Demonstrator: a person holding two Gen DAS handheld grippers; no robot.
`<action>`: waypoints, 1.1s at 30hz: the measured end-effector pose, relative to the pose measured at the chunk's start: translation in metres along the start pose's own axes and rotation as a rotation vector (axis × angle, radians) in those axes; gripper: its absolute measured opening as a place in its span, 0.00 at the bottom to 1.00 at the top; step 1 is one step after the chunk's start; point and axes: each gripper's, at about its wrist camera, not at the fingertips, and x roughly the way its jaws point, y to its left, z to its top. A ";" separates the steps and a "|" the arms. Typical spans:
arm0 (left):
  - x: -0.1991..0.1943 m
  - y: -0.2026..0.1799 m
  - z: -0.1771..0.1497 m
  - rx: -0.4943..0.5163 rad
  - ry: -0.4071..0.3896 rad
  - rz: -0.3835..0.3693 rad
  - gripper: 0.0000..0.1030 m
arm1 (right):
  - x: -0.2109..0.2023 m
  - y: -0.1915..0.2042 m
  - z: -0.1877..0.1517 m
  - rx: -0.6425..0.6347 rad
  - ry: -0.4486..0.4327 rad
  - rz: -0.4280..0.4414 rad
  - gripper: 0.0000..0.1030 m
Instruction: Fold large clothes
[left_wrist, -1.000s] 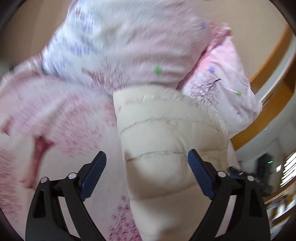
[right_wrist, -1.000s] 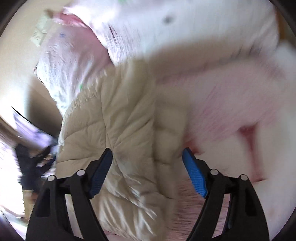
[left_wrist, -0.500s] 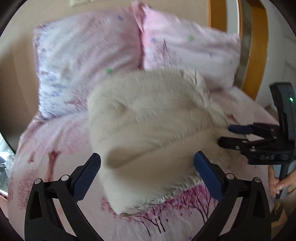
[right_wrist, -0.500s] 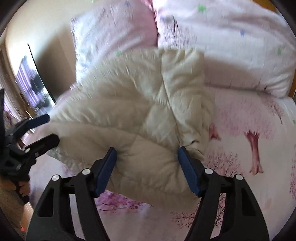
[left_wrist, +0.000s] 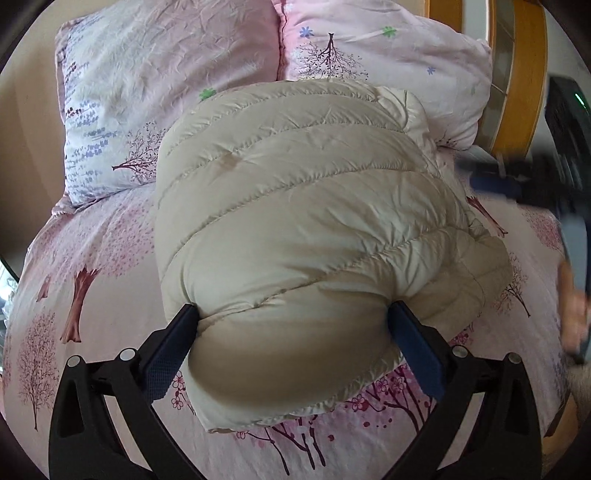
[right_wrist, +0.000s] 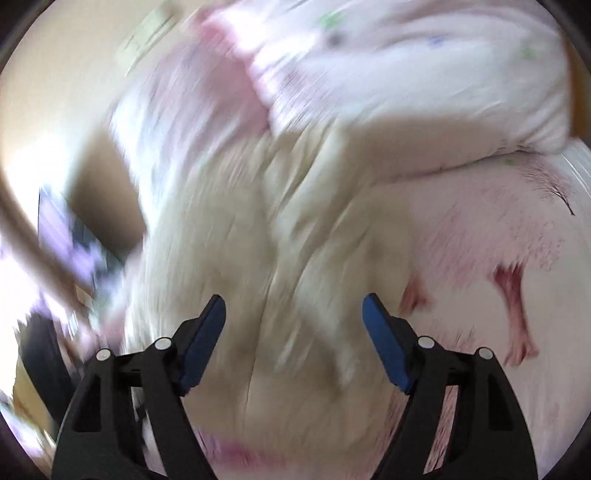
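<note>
A cream quilted down jacket (left_wrist: 295, 221) lies folded into a thick bundle on the pink tree-print bed. My left gripper (left_wrist: 291, 325) is wide open, its blue pads on either side of the bundle's near end and touching it. In the right wrist view, heavily blurred, the jacket (right_wrist: 258, 277) fills the middle and my right gripper (right_wrist: 293, 314) is open above it, holding nothing. The right gripper also shows as a dark blur at the right edge of the left wrist view (left_wrist: 517, 177).
Two pink floral pillows (left_wrist: 147, 85) (left_wrist: 388, 55) lie behind the jacket against the wall. A wooden frame (left_wrist: 524, 74) stands at the back right. The pink sheet (left_wrist: 92, 258) spreads to the left and front.
My left gripper has moved down and in so its pads straddle the jacket's near end. The right gripper is swinging fast, its view is now blurred.
</note>
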 end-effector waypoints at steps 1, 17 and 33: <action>0.000 -0.001 0.000 -0.001 0.001 0.001 0.99 | 0.003 -0.013 0.015 0.065 -0.019 0.009 0.74; -0.011 -0.015 0.004 0.038 -0.027 0.040 0.99 | 0.079 -0.068 0.050 0.368 0.086 -0.067 0.19; -0.048 0.029 0.008 -0.132 -0.075 0.053 0.99 | -0.002 0.011 -0.008 -0.023 0.028 -0.078 0.57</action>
